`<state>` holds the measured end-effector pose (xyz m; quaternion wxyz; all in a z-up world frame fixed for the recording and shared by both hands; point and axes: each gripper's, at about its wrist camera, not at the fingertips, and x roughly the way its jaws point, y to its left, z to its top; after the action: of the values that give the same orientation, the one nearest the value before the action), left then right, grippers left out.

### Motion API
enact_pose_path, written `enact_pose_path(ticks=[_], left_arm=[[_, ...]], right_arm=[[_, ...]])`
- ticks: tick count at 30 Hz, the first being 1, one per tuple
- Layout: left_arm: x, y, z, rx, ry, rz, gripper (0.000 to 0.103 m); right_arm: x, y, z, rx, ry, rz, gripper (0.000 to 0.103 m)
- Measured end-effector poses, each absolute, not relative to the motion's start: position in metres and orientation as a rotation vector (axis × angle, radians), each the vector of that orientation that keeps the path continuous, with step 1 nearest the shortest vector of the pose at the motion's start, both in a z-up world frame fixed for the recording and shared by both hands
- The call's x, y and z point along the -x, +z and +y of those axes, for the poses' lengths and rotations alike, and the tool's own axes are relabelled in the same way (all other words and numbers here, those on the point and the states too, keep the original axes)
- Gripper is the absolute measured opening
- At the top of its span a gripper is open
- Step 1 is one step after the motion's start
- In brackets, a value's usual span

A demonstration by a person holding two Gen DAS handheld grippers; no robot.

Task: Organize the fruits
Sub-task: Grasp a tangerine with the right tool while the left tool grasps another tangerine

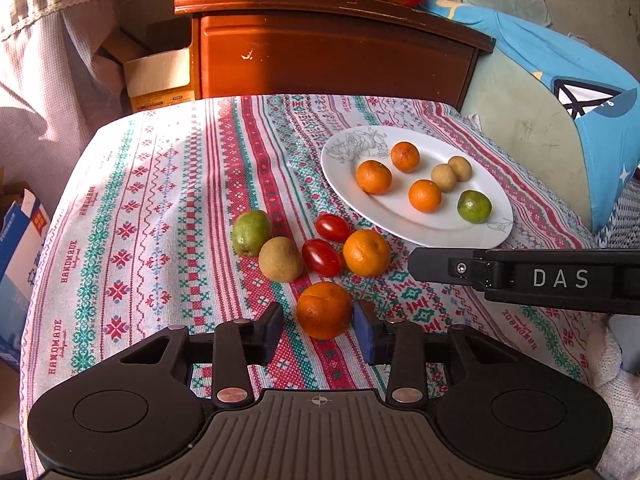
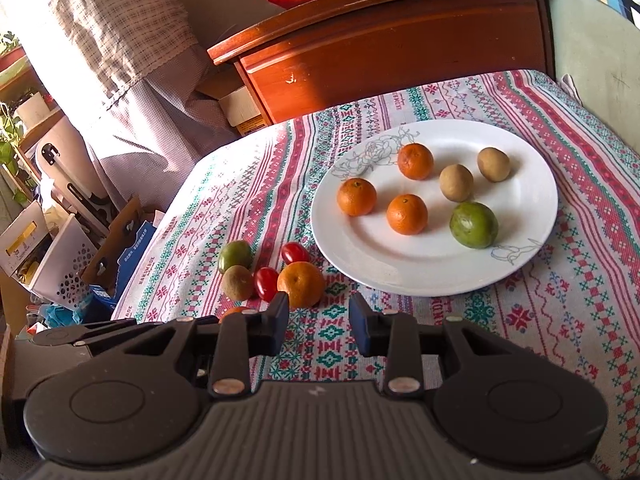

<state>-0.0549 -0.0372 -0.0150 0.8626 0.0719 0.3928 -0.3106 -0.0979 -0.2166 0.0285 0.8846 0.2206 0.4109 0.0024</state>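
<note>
The left tool [image 1: 318, 322] closes around a round orange mandarin [image 1: 324, 310] on the tabletop's patterned cloth [image 1: 160, 208], near its front edge. The right tool [image 2: 319, 314], jaws apart and empty, hovers beside the white oval plate [image 2: 372, 264] of fruit.

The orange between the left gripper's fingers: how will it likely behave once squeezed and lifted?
The orange is round, so it could roll if it slips from the left gripper. Its dimpled skin probably grips well. The flat pads touch only its sides, so it may pivot.
</note>
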Motion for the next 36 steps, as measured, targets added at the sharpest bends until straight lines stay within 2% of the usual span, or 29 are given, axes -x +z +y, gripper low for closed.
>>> enact_pose_path(ticks=[5,24,27,36], left_arm=[[0.057,-0.01,-0.033,-0.151,-0.647,0.799,0.029],[0.057,-0.016,-0.032,-0.143,-0.675,0.8,0.03],[0.057,-0.017,-0.033,-0.148,-0.677,0.795,0.031],[0.058,-0.021,-0.039,-0.172,-0.676,0.785,0.028]], right_arm=[[0.091,0.023,-0.211,-0.446,0.013,0.863,0.034],[0.071,0.01,-0.202,-0.428,0.03,0.863,0.036],[0.071,0.009,-0.202,-0.424,0.036,0.859,0.032],[0.075,0.012,-0.205,-0.435,0.04,0.854,0.031]])
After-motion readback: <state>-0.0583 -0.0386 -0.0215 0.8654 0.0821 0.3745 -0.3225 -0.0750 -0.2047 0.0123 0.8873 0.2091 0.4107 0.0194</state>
